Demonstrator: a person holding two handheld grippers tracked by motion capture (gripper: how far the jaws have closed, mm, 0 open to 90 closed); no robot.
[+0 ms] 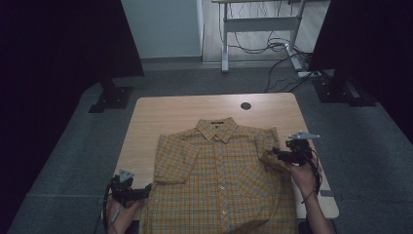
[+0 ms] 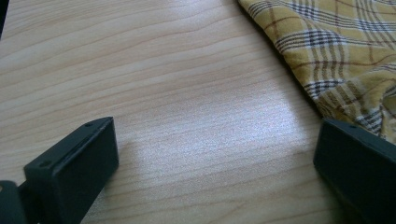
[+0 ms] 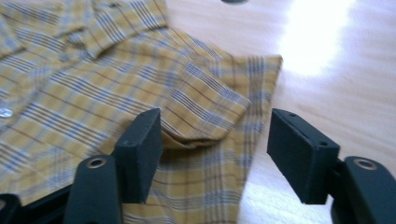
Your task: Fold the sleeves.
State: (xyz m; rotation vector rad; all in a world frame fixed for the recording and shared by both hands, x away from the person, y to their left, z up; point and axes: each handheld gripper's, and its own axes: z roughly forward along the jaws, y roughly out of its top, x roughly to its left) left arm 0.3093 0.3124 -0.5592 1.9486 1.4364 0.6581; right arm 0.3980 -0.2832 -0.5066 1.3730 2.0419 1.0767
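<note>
Nearest me: left gripper (image 1: 146, 191), jaws wide, empty, at the plaid shirt (image 1: 221, 180) hem on the table (image 1: 165, 109). Farther: right gripper (image 1: 274, 152), jaws apart over the folded sleeve (image 3: 205, 112), gripping nothing.

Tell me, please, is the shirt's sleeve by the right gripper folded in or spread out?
Folded in: the sleeve lies doubled over the shirt front.

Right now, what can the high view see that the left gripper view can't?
High view alone: the shirt's collar, a dark hole in the table, the right hand-held gripper by the folded sleeve, and cables on the floor. Left gripper view alone: wood grain up close between its own open jaws. Both: the plaid shirt on the table.
</note>
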